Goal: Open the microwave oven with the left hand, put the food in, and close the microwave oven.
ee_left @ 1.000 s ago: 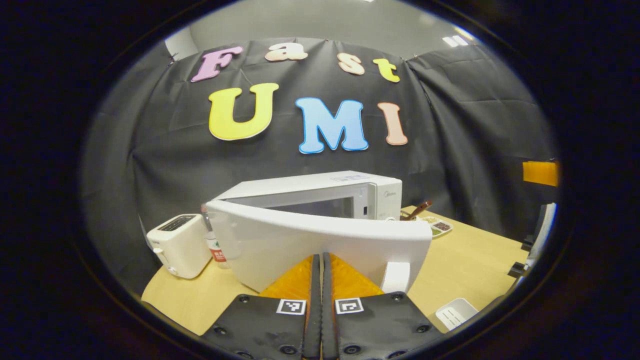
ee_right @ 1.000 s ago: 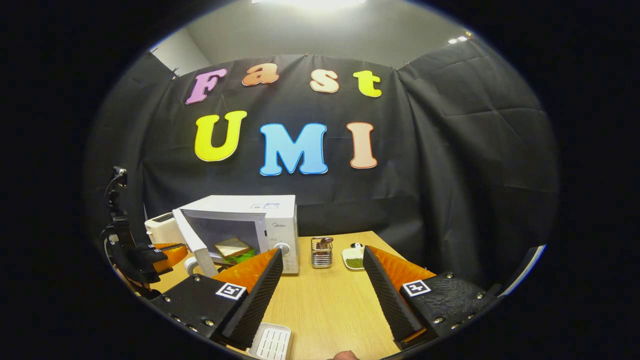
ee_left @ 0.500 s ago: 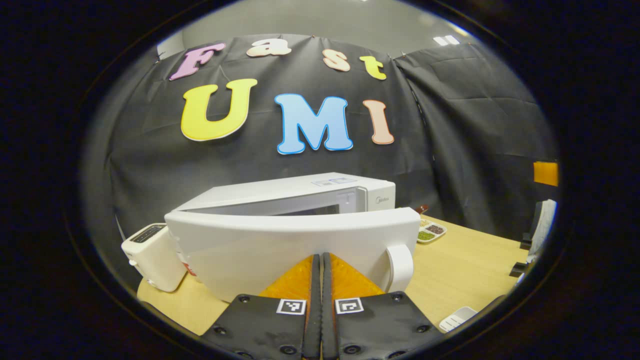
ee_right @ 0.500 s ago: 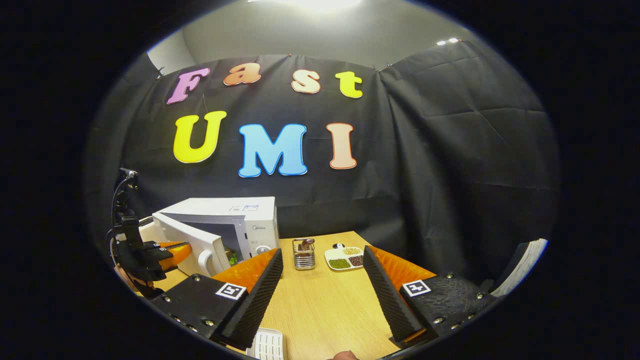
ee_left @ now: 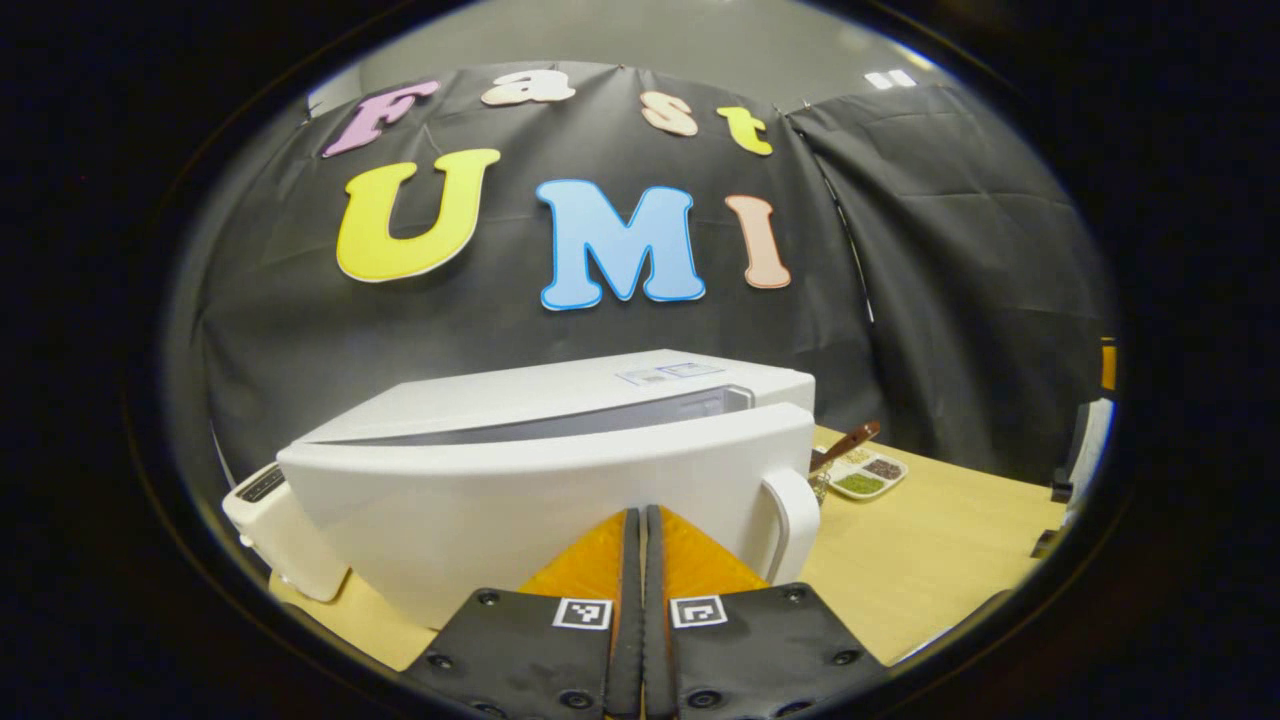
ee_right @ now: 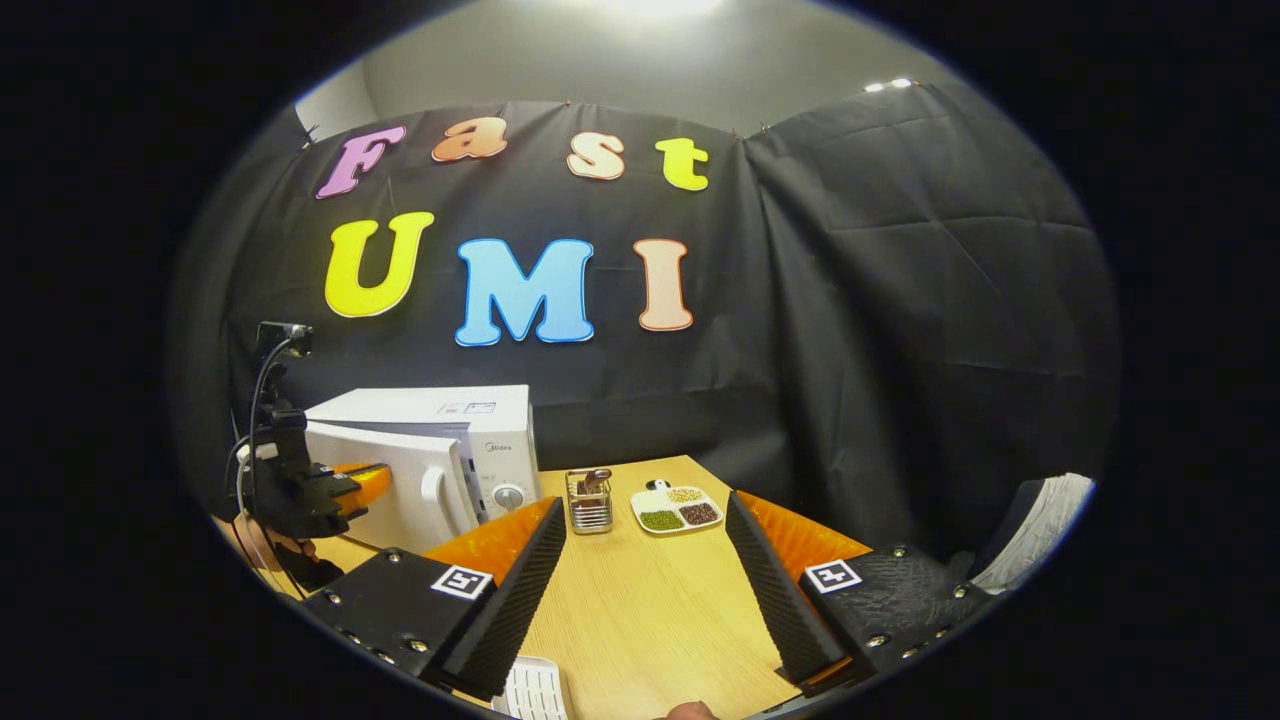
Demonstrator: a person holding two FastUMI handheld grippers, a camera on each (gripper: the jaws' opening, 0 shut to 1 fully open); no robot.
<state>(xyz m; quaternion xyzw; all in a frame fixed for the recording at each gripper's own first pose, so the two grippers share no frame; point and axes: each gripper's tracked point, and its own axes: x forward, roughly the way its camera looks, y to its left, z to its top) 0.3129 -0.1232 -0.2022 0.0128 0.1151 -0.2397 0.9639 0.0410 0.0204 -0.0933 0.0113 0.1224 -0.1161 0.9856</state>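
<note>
The white microwave (ee_left: pixel 600 390) stands right ahead in the left gripper view. Its door (ee_left: pixel 520 500) is swung nearly closed, with a narrow gap still showing along the top. My left gripper (ee_left: pixel 640 518) is shut and its fingertips rest against the door's outer face, left of the handle (ee_left: pixel 797 510). In the right gripper view the microwave (ee_right: pixel 455 420) sits at the left with the left gripper (ee_right: pixel 350 482) touching the door (ee_right: pixel 395 490). My right gripper (ee_right: pixel 645 508) hangs open over the table with nothing between its fingers. The door hides the food.
A white toaster (ee_left: pixel 265 520) stands left of the microwave. On the wooden table (ee_right: pixel 640 610) are a wire utensil holder (ee_right: pixel 588 502), a divided dish of beans (ee_right: pixel 675 508) and a white slotted tray (ee_right: pixel 530 690) at the near edge. A hand (ee_right: pixel 262 545) holds the left gripper.
The left gripper has pushed the door from about half open to nearly closed. The sandwich inside has gone out of sight. The right gripper stayed open and turned slightly right.
</note>
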